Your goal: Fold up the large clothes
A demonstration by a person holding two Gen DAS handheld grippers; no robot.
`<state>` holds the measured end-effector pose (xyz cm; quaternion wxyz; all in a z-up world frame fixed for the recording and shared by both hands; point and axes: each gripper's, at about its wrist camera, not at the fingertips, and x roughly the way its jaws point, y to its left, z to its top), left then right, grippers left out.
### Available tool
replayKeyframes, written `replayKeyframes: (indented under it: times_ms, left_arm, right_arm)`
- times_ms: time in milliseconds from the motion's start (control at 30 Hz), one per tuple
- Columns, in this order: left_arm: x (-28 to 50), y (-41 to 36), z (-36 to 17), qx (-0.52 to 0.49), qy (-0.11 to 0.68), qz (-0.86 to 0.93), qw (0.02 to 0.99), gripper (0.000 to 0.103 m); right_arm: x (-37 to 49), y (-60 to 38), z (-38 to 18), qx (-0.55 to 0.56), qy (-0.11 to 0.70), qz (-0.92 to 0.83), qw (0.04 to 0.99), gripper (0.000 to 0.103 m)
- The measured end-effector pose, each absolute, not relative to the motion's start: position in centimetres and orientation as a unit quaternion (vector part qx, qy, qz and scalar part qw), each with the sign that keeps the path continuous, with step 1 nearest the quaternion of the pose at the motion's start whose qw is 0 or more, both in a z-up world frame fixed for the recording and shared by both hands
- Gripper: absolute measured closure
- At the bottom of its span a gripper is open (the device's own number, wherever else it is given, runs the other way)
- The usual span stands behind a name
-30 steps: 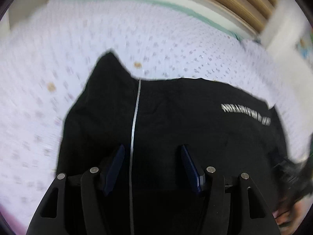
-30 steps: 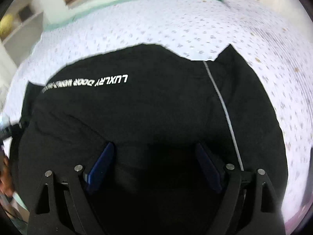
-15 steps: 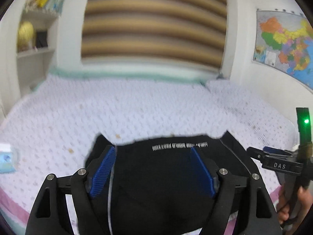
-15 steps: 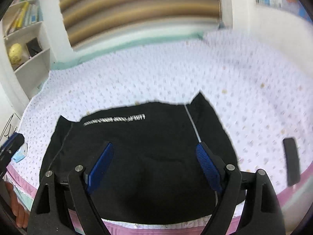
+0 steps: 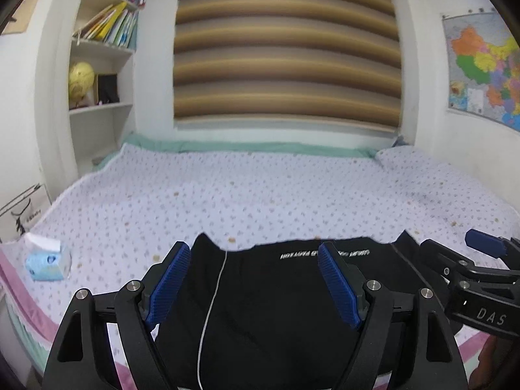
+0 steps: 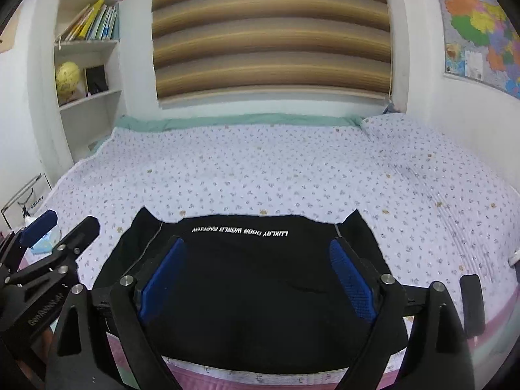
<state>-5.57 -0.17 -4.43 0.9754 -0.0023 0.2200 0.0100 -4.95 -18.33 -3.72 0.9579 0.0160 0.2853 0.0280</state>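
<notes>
A black garment (image 5: 276,299) with white lettering and a thin white stripe lies folded into a flat rectangle at the near edge of the bed; it also shows in the right wrist view (image 6: 253,279). My left gripper (image 5: 253,279) is open and empty, held above the garment. My right gripper (image 6: 256,276) is open and empty, also above it. The right gripper (image 5: 481,260) shows at the right of the left wrist view. The left gripper (image 6: 58,230) shows at the left of the right wrist view.
The bed (image 6: 292,169) has a white floral sheet with a pink edge. A blue tissue pack (image 5: 45,260) lies at its left edge. A black phone-like object (image 6: 471,302) lies at its right edge. A bookshelf (image 5: 100,65), striped blind and wall map stand behind.
Both grippers have lifted up and back from close over the garment. The views now take in the whole bed and room. The left jaws have opened wider.
</notes>
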Motion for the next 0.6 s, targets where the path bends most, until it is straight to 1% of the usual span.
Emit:
replayKeyframes:
  times_ms: [333,600]
  left_arm:
    - [-3.0,1.1,-7.7,-0.032,0.288,0.011,0.957,0.021]
    - [-1.7,1.0,-8.6,-0.033,0.312,0.006,0.950,0.021]
  right_arm:
    - [-1.7,-17.6,-8.0,0.020,0.354,0.037,0.934,0.011]
    - [-1.1,-18.1,-8.8,0.023,0.365,0.035,0.930,0.011]
